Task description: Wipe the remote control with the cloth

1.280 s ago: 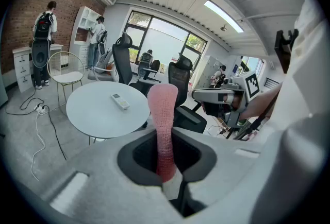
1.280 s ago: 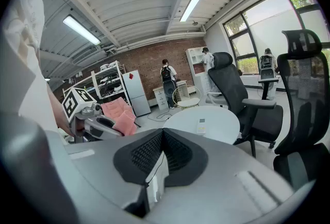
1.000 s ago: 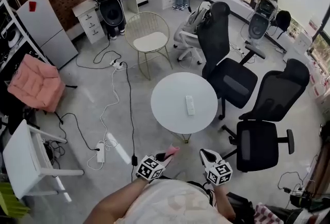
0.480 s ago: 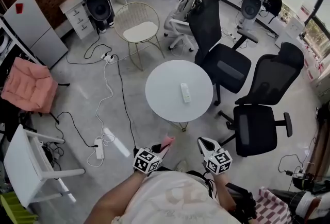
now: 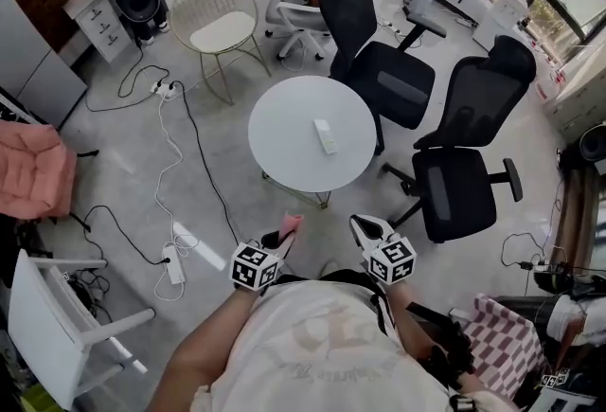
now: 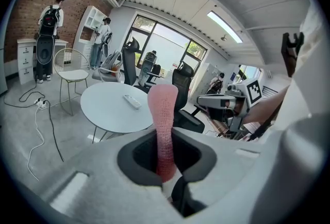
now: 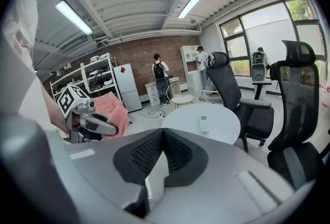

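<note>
A white remote control (image 5: pixel 325 135) lies on the round white table (image 5: pixel 284 154), right of its middle; both gripper views show the remote control (image 6: pixel 132 101) (image 7: pixel 204 125) too. My left gripper (image 5: pixel 287 232) is shut on a pink cloth (image 5: pixel 293 223), which stands up between its jaws as a narrow pink cloth strip (image 6: pixel 163 130). My right gripper (image 5: pixel 362 228) is shut and holds nothing. Both grippers hang short of the table's near edge, apart from it.
Two black office chairs (image 5: pixel 461 164) (image 5: pixel 374 50) stand right of and behind the table. A wire chair (image 5: pixel 220 26) is beyond it. Cables and a power strip (image 5: pixel 171 263) lie on the floor at left. A white side table (image 5: pixel 43 325) and pink cushion (image 5: pixel 33 169) are far left.
Both grippers and the head have moved toward the round table, which now sits closer and higher-left in the head view. The jaws stay as they were.
</note>
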The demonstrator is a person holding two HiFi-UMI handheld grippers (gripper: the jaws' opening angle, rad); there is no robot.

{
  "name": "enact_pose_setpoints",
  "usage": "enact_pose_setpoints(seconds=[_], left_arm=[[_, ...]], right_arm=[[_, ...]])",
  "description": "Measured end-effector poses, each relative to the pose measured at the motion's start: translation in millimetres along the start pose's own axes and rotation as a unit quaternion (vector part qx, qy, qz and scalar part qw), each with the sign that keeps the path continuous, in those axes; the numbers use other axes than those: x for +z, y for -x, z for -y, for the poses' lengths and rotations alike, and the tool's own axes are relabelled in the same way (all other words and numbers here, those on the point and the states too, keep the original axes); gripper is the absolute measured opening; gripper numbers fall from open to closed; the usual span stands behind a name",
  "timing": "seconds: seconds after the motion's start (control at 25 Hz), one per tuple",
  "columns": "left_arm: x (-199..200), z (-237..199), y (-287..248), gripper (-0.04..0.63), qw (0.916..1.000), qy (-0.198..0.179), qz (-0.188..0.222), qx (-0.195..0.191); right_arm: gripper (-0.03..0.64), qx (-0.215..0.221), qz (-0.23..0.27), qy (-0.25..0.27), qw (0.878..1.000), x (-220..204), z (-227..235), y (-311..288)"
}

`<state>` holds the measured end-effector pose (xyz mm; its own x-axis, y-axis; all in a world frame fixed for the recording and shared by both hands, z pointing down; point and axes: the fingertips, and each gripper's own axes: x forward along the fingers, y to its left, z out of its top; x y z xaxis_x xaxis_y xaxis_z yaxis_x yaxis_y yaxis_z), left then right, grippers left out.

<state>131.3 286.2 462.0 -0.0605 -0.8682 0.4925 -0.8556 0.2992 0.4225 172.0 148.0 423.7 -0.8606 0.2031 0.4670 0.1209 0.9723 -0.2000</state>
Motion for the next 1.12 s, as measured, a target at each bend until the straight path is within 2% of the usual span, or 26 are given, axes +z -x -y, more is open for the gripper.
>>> enact_pose_setpoints(seconds=[0.16,0.4,0.68,0.84,1.12], left_arm=[[3.7,-13.1,5.6,0.029,0.9999,-0.002,0.002,-0.01],[5.4,-34.0,8.3,0.029,0.9999,0.008,-0.004,-0.012],[13.2,-71.2,-2.5,0.029,0.9997,0.019,-0.015,0.008],[33.5,-102.3,-10.8,0.029,0.9992,0.024,-0.021,0.025],[91.5,-141.5,-63.1,0.029,0.9983,0.014,-0.043,0.038]], right_arm=[[0.008,-0.009,-0.007,0.015,1.0,6.4,-10.2,-9.9],[0.008,-0.01,-0.021,0.01,1.0,6.7,-13.0,-31.0],[0.006,0.009,-0.033,-0.005,0.999,6.1,7.0,-83.9],[0.008,0.021,-0.033,-0.005,0.999,23.9,25.3,-121.1],[0.008,0.023,-0.045,-0.015,0.999,49.6,92.1,-169.5]])
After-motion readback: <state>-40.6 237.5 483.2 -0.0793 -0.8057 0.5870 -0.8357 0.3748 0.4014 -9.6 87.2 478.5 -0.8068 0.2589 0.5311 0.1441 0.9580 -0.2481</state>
